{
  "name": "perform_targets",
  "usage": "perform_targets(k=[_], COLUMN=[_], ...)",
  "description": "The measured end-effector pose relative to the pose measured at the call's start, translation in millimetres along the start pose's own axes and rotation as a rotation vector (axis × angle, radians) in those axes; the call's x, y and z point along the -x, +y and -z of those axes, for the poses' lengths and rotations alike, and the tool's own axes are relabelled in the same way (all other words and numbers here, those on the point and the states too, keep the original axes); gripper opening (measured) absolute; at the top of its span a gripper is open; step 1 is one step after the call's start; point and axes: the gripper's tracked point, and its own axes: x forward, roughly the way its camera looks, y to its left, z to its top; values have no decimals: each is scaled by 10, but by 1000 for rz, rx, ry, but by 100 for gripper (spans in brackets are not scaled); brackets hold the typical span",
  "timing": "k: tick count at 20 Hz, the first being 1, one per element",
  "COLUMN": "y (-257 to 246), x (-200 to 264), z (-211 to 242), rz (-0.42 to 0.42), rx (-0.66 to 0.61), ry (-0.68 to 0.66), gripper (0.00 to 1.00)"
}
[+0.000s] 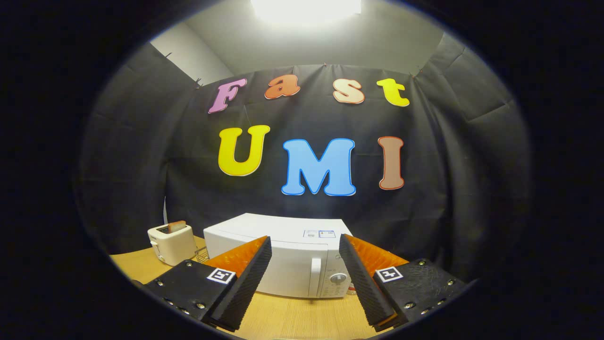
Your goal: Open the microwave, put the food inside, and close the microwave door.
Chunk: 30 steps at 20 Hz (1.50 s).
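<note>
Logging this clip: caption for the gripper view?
Open gripper faces closed white microwave on wooden table, toaster beside it.

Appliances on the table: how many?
2. The microwave sits beyond the open tool, door shut. The toaster stands beside it with a slice in its slot. Others may be hidden.

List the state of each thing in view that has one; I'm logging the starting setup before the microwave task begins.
microwave: door shut, upright on the table, beyond the fingers.
microwave handle: untouched, seen in the gap between the fingers.
toaster: upright beside the microwave, a slice sticking up from its slot.
gripper: open, fingers spread wide, holding nothing.
table: wooden, carrying the microwave and the toaster.
</note>
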Motion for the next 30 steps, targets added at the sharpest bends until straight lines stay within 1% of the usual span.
perform_targets(k=[4,8,19,20,21,24,25,26,27,28,29,30], y=[-71,-114,-162,-168,-162,-200,-219,-213,-238,-241,-228,-182], x=[-290,-538,-1055,-1094,-1129,-1241,-1251,-1282,-1347,-1341,-1352,-1359], z=[461,803,1372,1422,1478,1649,1692,1764,1841,1883,1903,1905], rz=[17,13,6,8,7,26,30,23,32,31,26,13], rx=[-15,-43,-66,-61,-58,-41,-41,-53,-59,-65,-72,-73], ry=[42,89,117,117,117,117,116,116,120,122,114,103], gripper=[93,93,92,89,83,82,79,71,71,61,56,55])
